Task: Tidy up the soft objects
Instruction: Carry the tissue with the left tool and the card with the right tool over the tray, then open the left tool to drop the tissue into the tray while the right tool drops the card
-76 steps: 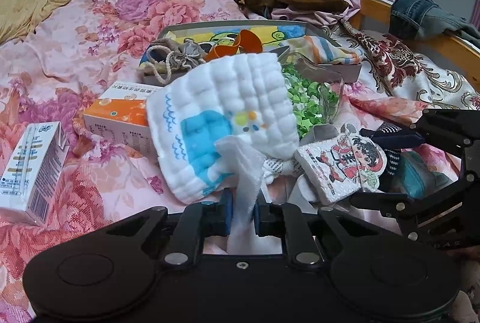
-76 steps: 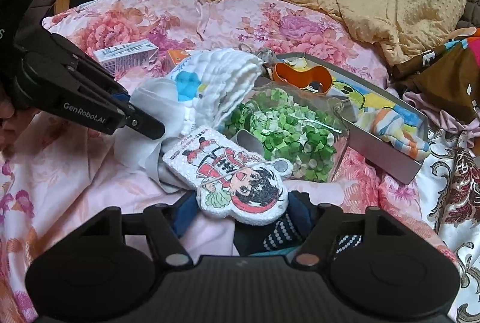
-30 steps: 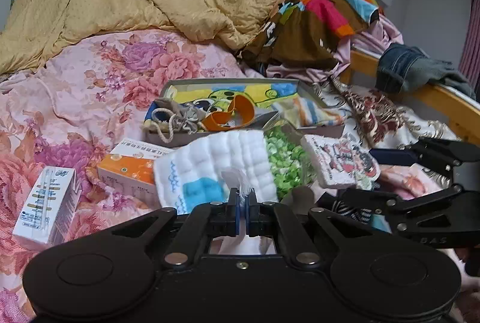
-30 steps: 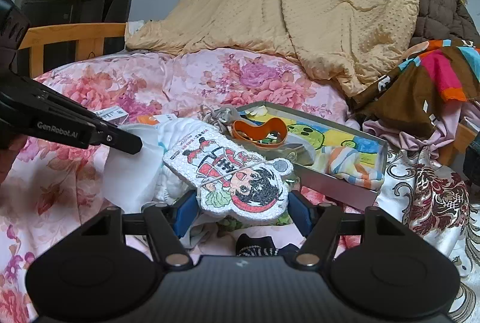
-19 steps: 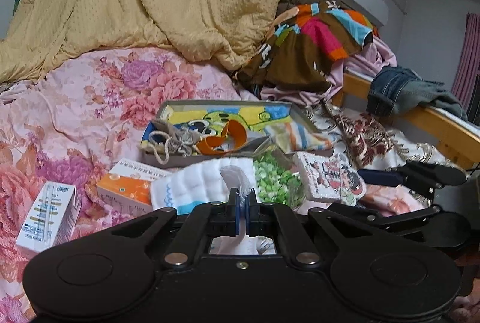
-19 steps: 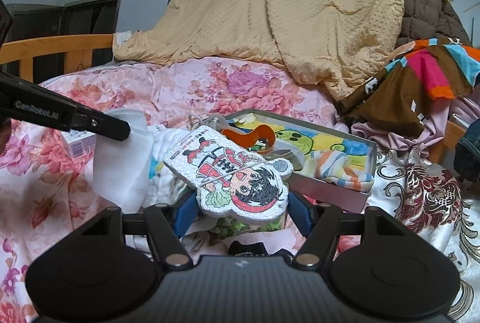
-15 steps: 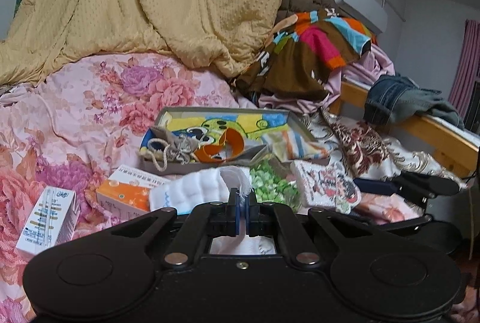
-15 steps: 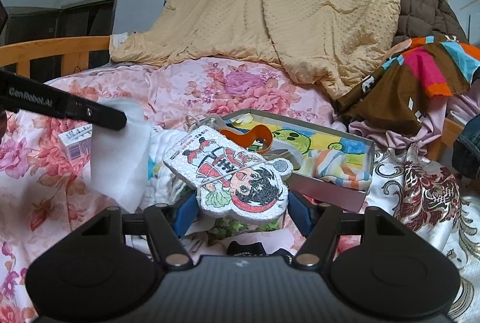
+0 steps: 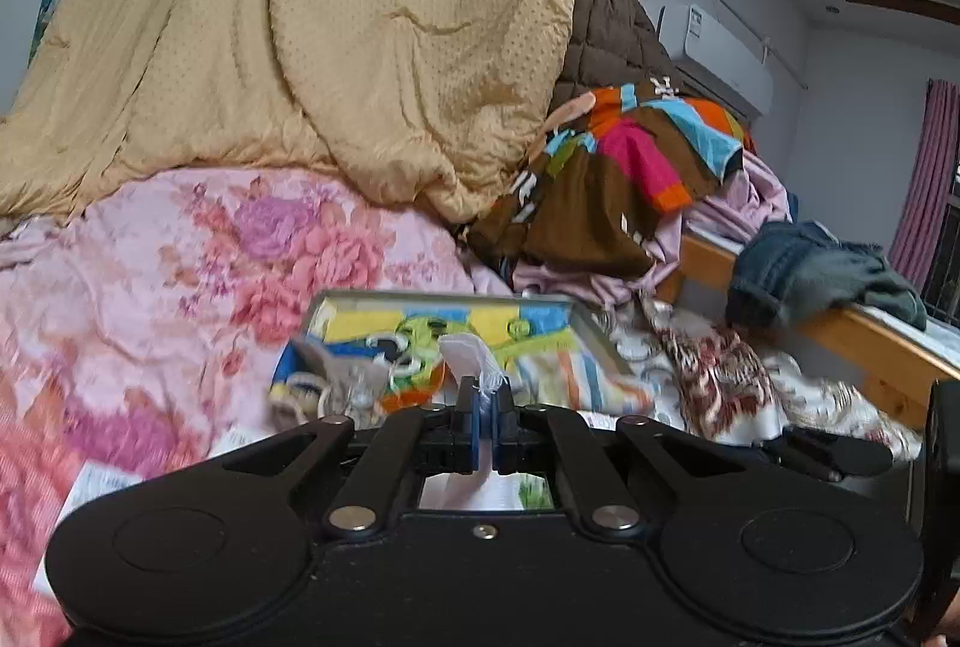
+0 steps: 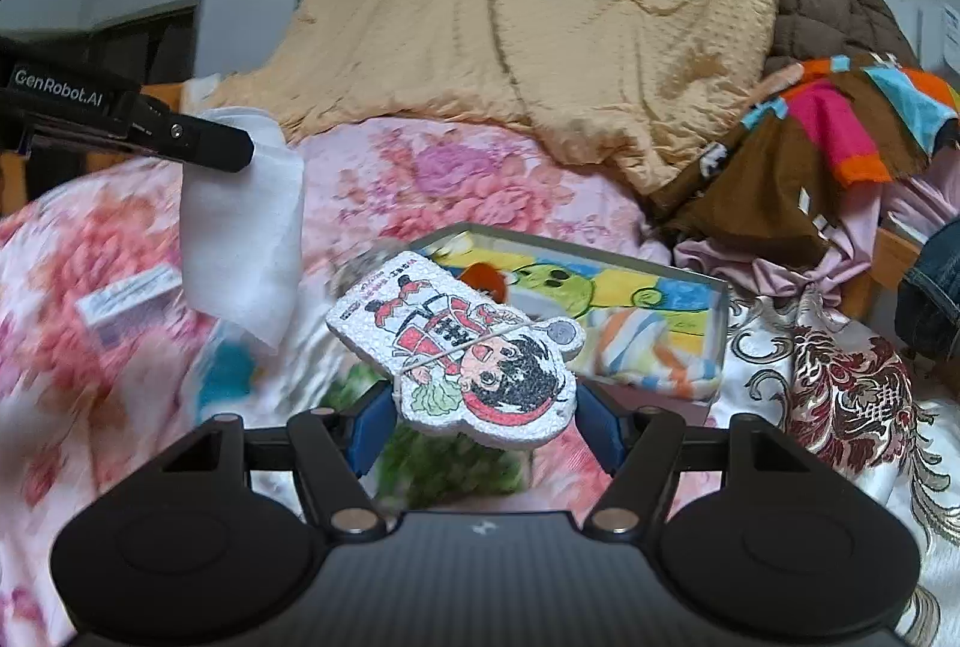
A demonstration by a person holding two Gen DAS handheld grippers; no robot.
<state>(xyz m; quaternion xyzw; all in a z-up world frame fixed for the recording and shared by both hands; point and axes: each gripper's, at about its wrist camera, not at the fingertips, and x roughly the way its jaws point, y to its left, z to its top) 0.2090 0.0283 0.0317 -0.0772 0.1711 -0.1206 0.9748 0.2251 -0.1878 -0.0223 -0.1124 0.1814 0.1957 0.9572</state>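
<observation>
Two grips: left gripper (image 9: 485, 410) clenching limp white cloth (image 10: 243, 227), right gripper (image 10: 480, 428) clasping grainy foam figure (image 10: 462, 347).

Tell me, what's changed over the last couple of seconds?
Both grippers rose off the bed. The left gripper lifted its white cloth clear of the pile; the right gripper raised its cartoon pad. Both grips held; the box stayed put.
</observation>
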